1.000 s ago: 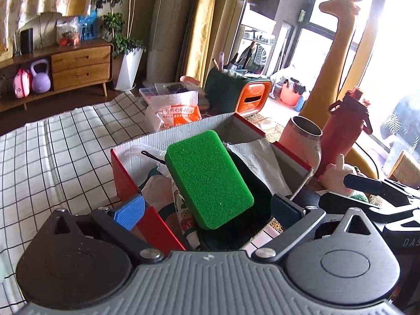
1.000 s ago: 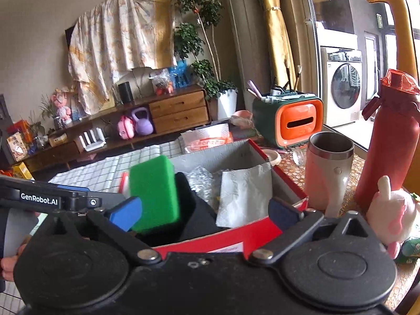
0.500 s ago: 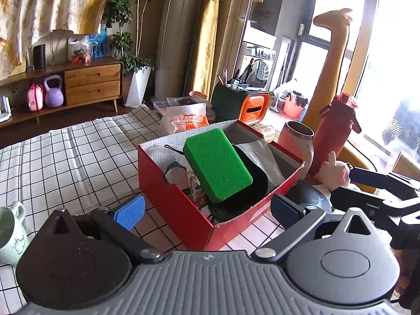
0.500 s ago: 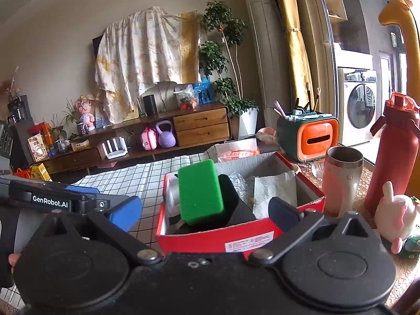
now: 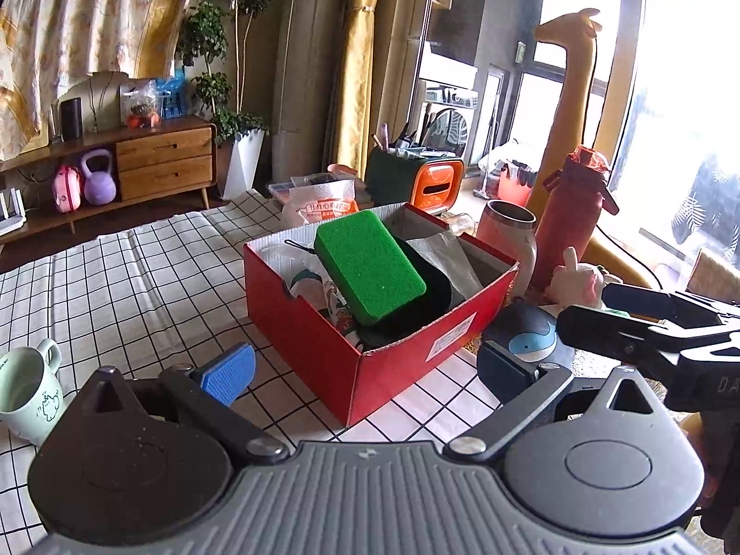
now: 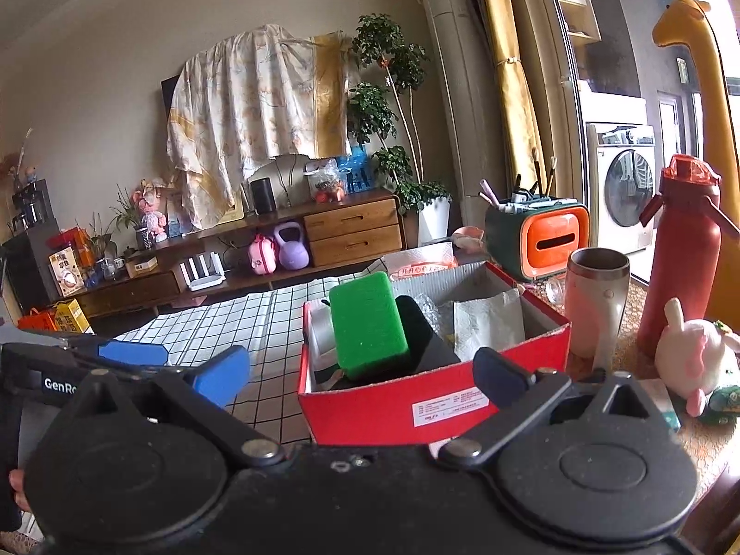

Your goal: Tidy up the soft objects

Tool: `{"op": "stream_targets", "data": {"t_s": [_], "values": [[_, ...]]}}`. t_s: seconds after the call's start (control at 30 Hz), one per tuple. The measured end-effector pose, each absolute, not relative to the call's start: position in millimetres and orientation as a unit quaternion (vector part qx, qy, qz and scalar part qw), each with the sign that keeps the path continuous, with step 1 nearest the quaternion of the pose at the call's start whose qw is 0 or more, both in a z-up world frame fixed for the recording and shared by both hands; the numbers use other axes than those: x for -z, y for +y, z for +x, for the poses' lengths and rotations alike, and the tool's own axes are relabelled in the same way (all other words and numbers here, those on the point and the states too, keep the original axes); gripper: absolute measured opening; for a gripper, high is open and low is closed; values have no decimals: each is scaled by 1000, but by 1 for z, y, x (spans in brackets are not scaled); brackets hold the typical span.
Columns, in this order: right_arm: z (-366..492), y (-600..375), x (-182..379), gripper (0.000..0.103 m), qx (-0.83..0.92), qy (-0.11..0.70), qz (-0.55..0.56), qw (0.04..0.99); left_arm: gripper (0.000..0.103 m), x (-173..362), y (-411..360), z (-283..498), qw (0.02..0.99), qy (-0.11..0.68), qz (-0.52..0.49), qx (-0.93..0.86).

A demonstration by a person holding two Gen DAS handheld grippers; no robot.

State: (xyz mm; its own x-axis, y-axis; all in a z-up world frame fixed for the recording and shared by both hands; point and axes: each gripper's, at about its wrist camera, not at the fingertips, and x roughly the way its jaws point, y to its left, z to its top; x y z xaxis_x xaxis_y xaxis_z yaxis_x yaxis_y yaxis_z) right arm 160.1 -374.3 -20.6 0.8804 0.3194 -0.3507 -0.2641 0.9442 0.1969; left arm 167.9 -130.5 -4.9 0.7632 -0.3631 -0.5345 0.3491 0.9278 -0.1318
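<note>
Cardboard, corrugated inside and glossy red outside, forms the open box (image 5: 370, 360) at the centre of the left wrist view. A rectangular green sponge (image 5: 367, 266) with a coarse, grainy face leans tilted in it, on a smooth black item (image 5: 430, 296) beside crumpled grey paper (image 5: 448, 254). The left gripper (image 5: 365, 365) spreads its jaws wide and empty at the lower frame, blue ribbed pad (image 5: 229, 372) at left. A glazed pale-green mug (image 5: 27, 393) sits at the left edge on the checked tablecloth (image 5: 115, 277).

In the right wrist view, the sponge (image 6: 367, 323) stands nearly upright in the box (image 6: 393, 402), centre frame. The right gripper (image 6: 363, 374) also gapes, holding nothing. A plush pink-and-white rabbit (image 6: 693, 360) lies at lower right, near a steel tumbler (image 6: 596, 300) and matte red bottle (image 6: 680, 254).
</note>
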Motion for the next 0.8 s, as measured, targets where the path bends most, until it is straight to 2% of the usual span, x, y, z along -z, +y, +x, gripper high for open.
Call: {"op": "stream_targets", "data": {"t_s": [0.8], "values": [[140, -358, 21, 103, -128, 192, 63, 971, 103, 4, -116, 145, 949, 275, -18, 152]]}}
